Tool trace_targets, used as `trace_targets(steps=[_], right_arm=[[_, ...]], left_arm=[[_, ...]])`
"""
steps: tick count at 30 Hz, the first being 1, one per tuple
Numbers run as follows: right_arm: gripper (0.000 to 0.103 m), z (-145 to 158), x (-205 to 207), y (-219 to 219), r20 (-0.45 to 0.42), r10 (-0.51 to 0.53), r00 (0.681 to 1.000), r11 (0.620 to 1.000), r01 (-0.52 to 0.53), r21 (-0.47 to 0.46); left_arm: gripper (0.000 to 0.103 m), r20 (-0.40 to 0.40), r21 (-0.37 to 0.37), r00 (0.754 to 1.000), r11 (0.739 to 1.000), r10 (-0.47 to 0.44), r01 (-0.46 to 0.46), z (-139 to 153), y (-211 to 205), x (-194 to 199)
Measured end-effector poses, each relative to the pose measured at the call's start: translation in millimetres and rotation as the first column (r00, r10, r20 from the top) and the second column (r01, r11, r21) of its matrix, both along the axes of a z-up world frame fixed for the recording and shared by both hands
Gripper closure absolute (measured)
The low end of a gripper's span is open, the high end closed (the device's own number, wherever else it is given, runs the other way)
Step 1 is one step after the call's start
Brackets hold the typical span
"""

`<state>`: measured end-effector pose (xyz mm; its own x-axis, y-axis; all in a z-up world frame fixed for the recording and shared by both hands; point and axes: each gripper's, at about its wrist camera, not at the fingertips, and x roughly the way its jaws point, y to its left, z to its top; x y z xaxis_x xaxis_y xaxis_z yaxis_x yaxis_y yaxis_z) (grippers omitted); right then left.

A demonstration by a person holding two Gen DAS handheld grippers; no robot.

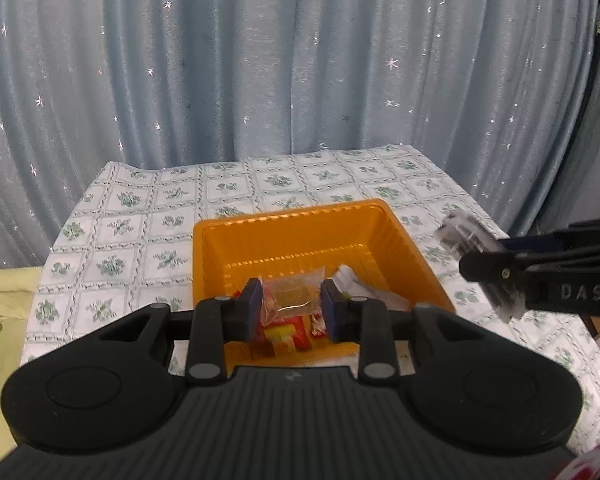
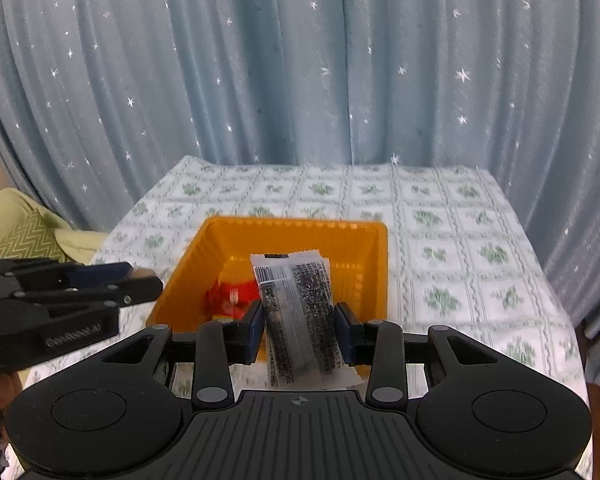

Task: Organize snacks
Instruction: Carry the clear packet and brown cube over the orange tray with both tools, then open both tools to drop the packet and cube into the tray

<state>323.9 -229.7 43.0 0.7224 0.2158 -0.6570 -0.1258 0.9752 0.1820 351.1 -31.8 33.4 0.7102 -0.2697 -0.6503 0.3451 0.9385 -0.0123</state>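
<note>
Left claw point(image 1: 289, 307) pinches a clear snack packet point(image 1: 294, 294); right claw point(image 2: 300, 326) clamps a black-and-white wrapper point(image 2: 298, 312) above the orange basket point(image 2: 364, 248).

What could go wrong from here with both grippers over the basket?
1. The right gripper grips the black-and-clear snack packet only by its edges; the slick wrapper could slip and land outside the orange basket.
2. The left gripper holds a clear packet over the same basket; both grippers converging could collide.
</note>
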Motion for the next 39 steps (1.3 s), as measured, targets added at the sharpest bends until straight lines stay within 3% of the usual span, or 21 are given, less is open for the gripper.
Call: trace_targets(steps=[16,34,36,38,39], right_arm=[[0.065,-20.1,71.5,1.0,-0.072,-0.011,0.997,0.999,0.014,0.046],[0.065,-52.8,86.8,-6.9,-0.132,-0.041,0.990,0.997,0.049,0.056],[0.065,-53.3,87.0,-7.4,-0.132,-0.041,0.990,0.997,0.049,0.053],[0.065,-54.6,87.5,-8.8,-0.134,-0.046,0.990,0.997,0.054,0.055],[0.065,-55.0,87.9,-9.0,-0.135,-0.048,0.990,0.997,0.056,0.057]], left_arm=[[0.074,-0.037,0.018,0.999,1.000,0.012,-0.011,-19.9,-7.9,59.6],[0.072,-0.077,0.032,0.997,0.999,-0.015,0.017,-54.3,-26.8,80.3],[0.069,-0.085,0.028,0.996,0.999,-0.020,0.022,-56.9,-27.9,82.5],[0.043,-0.085,0.024,0.996,1.000,-0.009,0.011,-58.1,-27.0,84.2],[0.041,-0.079,0.022,0.997,1.000,-0.007,0.008,-58.0,-25.9,83.8]])
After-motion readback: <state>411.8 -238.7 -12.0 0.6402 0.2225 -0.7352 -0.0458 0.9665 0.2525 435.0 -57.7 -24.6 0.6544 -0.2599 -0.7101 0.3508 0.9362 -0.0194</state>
